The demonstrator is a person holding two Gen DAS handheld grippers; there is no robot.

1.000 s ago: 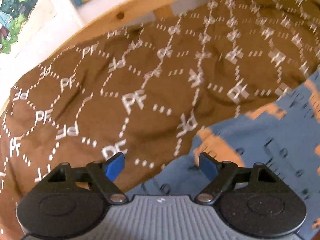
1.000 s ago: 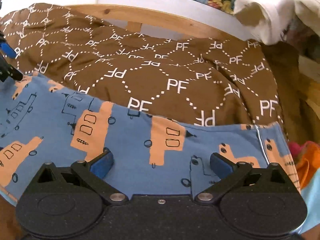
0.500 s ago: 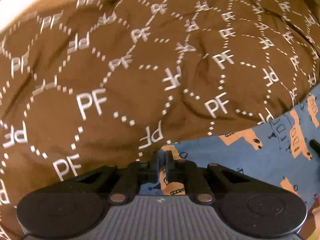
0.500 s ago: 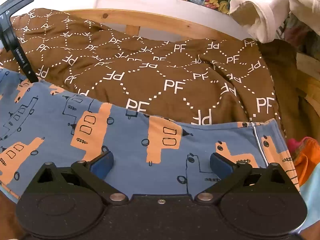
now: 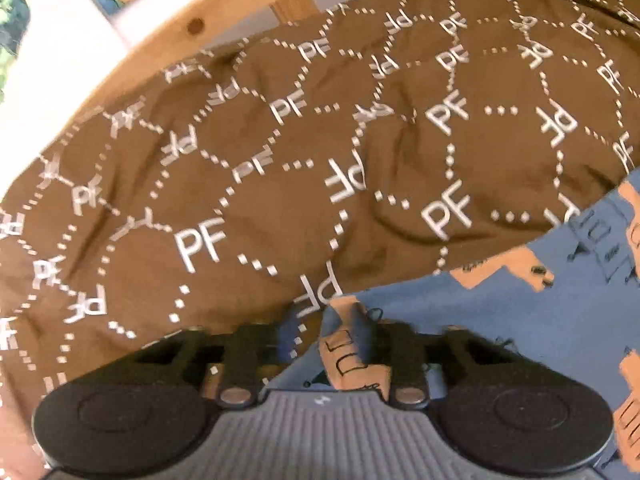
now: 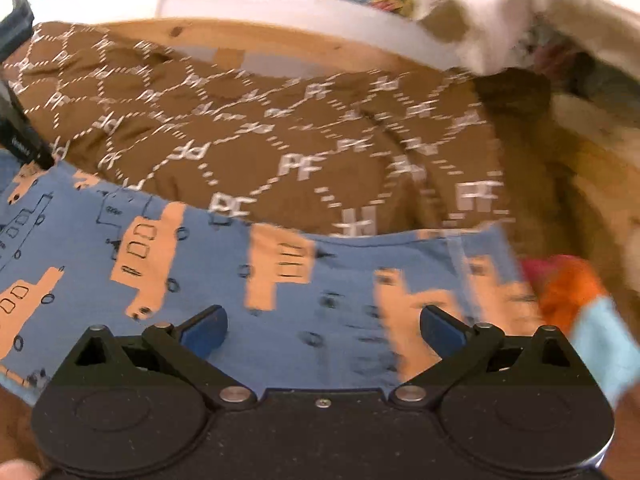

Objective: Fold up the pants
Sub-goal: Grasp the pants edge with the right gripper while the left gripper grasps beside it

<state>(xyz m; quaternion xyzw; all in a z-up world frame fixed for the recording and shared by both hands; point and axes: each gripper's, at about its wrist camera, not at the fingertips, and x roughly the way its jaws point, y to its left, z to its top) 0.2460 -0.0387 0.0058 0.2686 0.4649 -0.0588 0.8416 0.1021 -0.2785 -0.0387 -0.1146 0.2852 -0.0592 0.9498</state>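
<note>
The blue pants (image 6: 224, 264) with orange truck prints lie spread on a brown "PF" patterned bedspread (image 6: 280, 140). In the left wrist view the pants (image 5: 540, 312) fill the lower right. My left gripper (image 5: 324, 336) sits at the pants' corner with its fingers slightly parted, and a fold of the fabric stands between them. My right gripper (image 6: 322, 330) is open, its blue pads spread wide over the middle of the pants. The left gripper's body (image 6: 20, 128) shows at the far left edge of the right wrist view.
A wooden bed rail (image 5: 192, 28) runs along the far edge of the bedspread, with a white wall behind. White cloth (image 6: 500, 12) is piled at the upper right. An orange and light-blue cloth (image 6: 580, 300) lies beside the pants' right end.
My left gripper, shut on the pants' corner half a second ago, has opened a little with the fabric still between its fingers. The right view has shifted and blurred; its jaws stay open.
</note>
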